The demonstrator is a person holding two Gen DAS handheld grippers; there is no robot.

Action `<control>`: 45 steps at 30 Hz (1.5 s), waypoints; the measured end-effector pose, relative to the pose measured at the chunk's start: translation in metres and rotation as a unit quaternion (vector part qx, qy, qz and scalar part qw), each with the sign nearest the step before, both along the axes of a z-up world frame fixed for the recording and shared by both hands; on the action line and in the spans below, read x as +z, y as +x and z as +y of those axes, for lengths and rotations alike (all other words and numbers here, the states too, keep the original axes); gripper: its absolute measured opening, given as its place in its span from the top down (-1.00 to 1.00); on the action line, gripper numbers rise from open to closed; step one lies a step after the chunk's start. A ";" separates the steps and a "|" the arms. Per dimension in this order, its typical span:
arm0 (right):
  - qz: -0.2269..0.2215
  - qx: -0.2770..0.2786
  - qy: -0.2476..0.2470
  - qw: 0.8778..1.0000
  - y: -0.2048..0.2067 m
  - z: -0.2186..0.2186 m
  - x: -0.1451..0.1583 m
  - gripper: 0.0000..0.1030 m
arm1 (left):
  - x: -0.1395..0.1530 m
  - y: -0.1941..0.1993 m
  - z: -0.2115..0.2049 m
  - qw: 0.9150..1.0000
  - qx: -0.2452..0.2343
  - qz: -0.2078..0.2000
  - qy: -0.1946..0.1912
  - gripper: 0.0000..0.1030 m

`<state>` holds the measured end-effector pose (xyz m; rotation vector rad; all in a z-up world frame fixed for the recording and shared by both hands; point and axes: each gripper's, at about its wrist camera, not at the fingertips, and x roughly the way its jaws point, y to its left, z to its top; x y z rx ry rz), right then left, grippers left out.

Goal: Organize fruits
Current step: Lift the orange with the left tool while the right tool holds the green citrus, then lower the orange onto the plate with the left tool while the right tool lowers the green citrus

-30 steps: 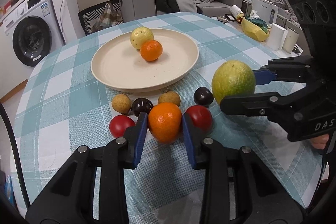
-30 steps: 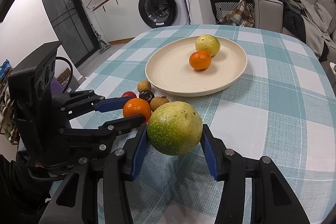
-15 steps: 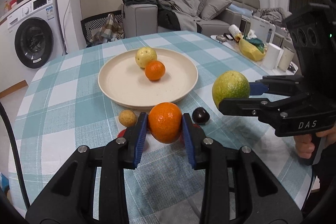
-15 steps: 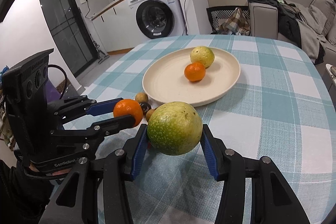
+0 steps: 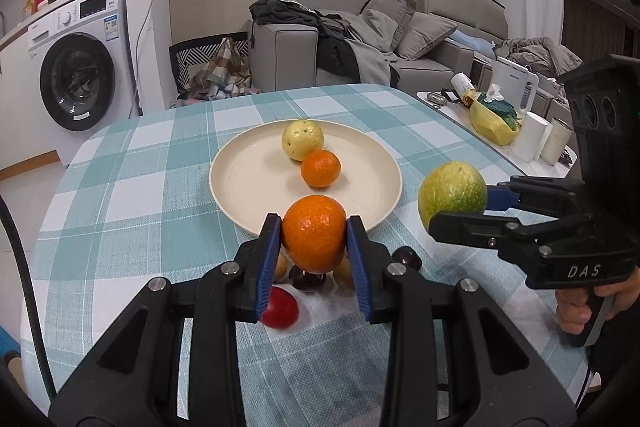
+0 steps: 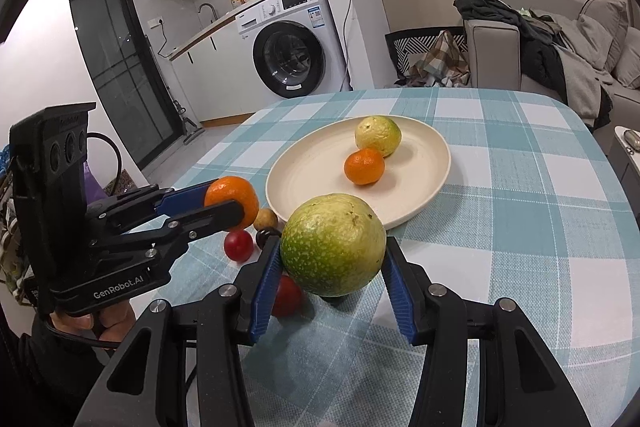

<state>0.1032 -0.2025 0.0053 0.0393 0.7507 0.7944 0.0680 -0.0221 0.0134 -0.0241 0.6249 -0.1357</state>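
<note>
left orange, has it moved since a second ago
Yes: the orange in the left tongs has risen off the cloth and now overlaps the plate rim.

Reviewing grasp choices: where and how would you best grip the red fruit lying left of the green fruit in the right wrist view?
Grip the red fruit across its middle, coming from above: it is small and round, low on the table, with a dark fruit close beside it. Both grippers are full, so one must unload first.
</note>
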 end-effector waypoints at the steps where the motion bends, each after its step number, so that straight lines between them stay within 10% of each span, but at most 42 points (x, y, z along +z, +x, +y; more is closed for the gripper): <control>1: 0.001 0.002 0.000 1.000 0.002 0.001 0.000 0.02 | 0.000 0.003 0.001 1.000 0.003 -0.001 0.000 0.42; 45: 0.017 -0.003 -0.013 1.000 0.069 0.028 -0.008 0.02 | -0.026 0.086 0.014 0.999 0.044 0.023 -0.002 0.42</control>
